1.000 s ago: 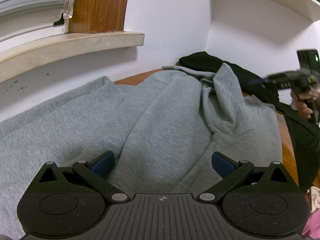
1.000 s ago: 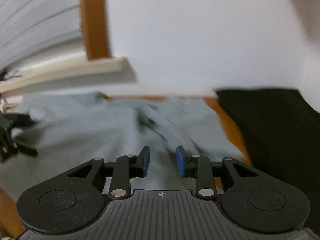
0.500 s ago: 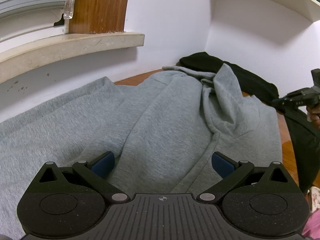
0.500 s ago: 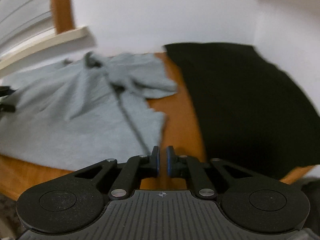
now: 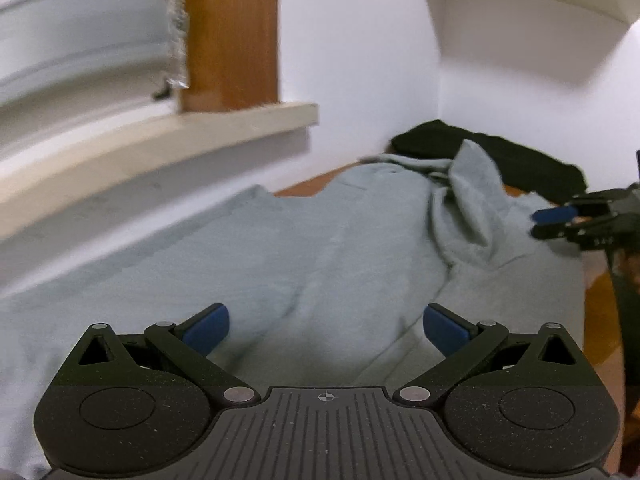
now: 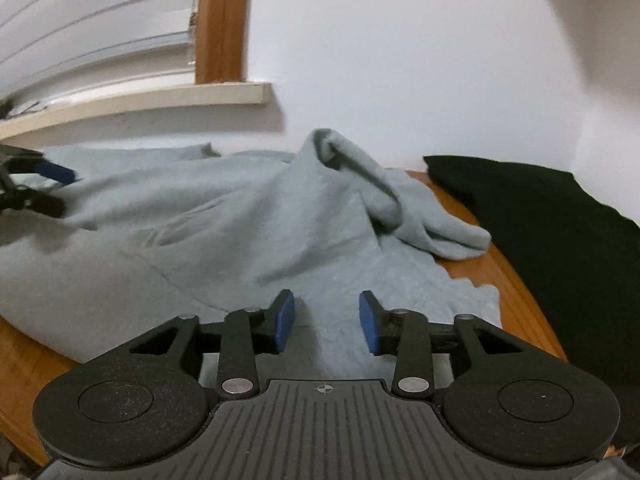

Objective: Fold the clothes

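1. Sweatshirt [image 5: 320, 248] of grey fleece sprawls across a wooden tabletop [image 6: 516, 280], filling the centre of both wrist views, its hood [image 6: 360, 184] heaped in a crumpled peak at mid-frame of the right view.

2. Left hand-held gripper [image 5: 326, 328] hovers low over the cloth at bottom centre of its own view, jaws spread wide, nothing between the blue pads.

3. Right hand-held gripper [image 6: 326, 322] sits above the near edge of the garment, jaws parted about halfway and empty; it also shows at the right edge of the left view.

4. A black garment [image 6: 540, 216] lies on the tabletop at the right of the frame, apart from the grey one.

5. The fleece looks soft, thick and limp: likely to sag and drag rather than hold a crease, and not slippery.

6. Best holds appear to be a hem or sleeve edge, pinched through both layers; the bunched hood would probably need flattening. Whether any fold is in place cannot be told.
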The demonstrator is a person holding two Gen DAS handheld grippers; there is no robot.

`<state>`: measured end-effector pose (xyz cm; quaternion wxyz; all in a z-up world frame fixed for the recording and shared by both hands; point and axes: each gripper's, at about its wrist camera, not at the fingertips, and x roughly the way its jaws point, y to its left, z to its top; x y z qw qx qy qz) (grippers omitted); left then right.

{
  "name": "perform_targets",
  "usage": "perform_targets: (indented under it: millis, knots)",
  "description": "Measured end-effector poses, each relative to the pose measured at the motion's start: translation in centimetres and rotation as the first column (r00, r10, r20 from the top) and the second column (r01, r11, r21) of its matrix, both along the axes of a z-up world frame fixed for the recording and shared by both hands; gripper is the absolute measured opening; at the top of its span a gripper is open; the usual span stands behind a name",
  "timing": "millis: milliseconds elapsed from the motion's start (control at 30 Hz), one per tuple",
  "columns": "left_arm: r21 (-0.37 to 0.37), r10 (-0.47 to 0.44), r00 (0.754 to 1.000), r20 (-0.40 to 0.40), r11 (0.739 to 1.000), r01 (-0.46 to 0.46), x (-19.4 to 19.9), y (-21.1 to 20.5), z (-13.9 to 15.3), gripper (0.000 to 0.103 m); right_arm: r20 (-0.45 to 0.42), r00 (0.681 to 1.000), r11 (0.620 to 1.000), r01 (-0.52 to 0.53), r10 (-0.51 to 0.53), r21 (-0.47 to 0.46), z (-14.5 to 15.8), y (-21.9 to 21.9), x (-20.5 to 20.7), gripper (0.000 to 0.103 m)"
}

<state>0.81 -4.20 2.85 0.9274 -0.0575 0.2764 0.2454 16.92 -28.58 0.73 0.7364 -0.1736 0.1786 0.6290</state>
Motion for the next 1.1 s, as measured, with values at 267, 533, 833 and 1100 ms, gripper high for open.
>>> perform_targets:
  millis: [267,533,833,1100]
  knots:
    - [0.001,0.111,0.994,0.008,0.994,-0.111,-5.0,1.3,0.4,0.103,-0.055,0.998,0.996,0.011,-0.006,0.086,-1.1,-1.7,0.7,0.042]
    - [0.032,0.142,0.99,-0.021,0.99,-0.141,-7.1,0.1,-0.6,0.103,-0.066,0.998,0.993,0.021,-0.014,0.114,-1.5,-2.1,0.6,0.042]
    - [-0.017,0.158,0.986,-0.046,0.987,-0.159,-7.6,0.0,-0.8,0.103,-0.067,0.998,0.993,0.018,-0.01,0.119,-1.2,-2.3,0.6,0.043]
    - [-0.06,0.152,0.987,-0.061,0.986,-0.155,-7.3,0.8,-1.1,0.103,-0.1,0.99,0.99,0.108,-0.099,0.091,2.1,-0.3,1.4,0.049]
